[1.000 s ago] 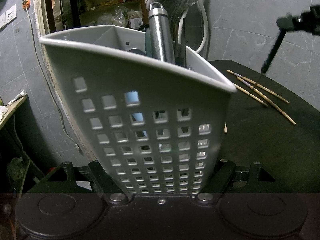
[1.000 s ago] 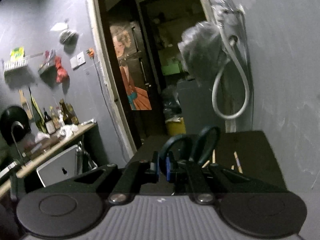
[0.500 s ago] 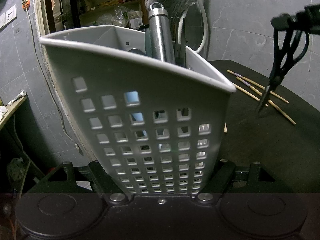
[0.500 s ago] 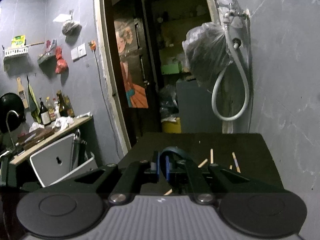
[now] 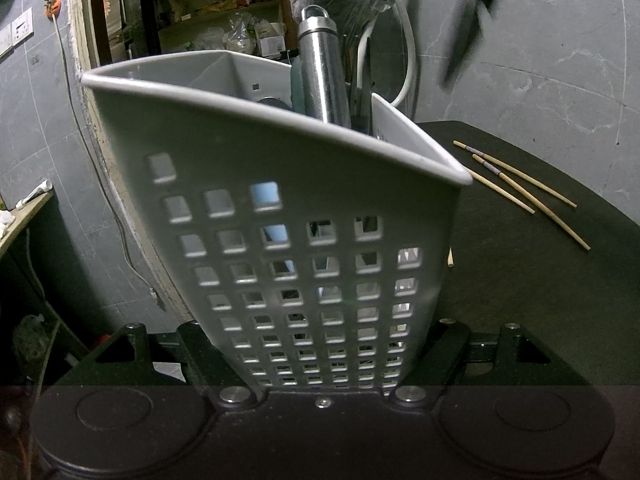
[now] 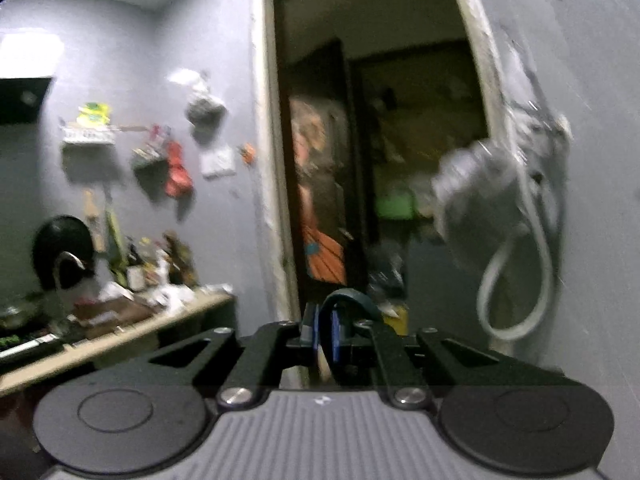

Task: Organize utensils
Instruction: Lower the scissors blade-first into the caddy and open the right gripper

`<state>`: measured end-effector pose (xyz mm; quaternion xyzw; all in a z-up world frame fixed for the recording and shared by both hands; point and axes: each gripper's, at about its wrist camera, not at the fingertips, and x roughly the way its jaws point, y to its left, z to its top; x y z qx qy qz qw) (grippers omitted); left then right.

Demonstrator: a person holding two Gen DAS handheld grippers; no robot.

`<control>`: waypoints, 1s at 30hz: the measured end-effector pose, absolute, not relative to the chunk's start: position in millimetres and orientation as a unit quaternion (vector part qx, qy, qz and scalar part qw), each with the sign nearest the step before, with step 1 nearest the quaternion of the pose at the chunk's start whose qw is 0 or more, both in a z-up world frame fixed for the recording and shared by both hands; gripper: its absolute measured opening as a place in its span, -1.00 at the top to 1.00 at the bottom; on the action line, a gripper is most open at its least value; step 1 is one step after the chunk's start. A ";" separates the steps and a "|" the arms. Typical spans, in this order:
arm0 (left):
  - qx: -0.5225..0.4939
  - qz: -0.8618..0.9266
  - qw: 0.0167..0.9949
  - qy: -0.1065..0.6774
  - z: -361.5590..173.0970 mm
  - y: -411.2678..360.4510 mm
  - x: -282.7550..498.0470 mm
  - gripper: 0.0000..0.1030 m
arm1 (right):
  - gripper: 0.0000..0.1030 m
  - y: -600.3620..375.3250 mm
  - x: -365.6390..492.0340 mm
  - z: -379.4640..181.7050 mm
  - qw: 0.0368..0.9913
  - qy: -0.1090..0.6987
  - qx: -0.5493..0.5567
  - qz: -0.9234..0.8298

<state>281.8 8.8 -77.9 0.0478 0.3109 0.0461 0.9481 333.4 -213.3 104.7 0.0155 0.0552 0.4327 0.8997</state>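
Grey plastic caddy (image 5: 280, 200) sat clamped in the left claw (image 5: 320, 376); the right claw (image 6: 325, 336) gripped dark scissors (image 5: 468, 36) at one o'clock.

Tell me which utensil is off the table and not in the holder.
The scissors: blurred in mid-air at upper right, blades pointing down. The chopsticks lie flat on the dark table; the steel handle stands inside the grey holder.

The right gripper (image 6: 325, 334) pinches a dark scissors handle loop (image 6: 349, 300) between its fingers, facing a blurred doorway (image 6: 372, 160) and hanging hose (image 6: 516, 280).
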 end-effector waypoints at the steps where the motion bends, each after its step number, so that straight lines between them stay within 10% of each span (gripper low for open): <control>1: 0.047 0.046 0.948 0.311 -77.9 8.8 281.7 -0.52 | 0.83 -209.4 332.1 111.9 0.895 0.048 0.018 0.442; 30: 0.044 0.047 0.948 0.310 -79.5 8.8 281.1 -0.50 | 0.80 -125.4 317.1 106.1 0.841 0.112 -0.005 0.529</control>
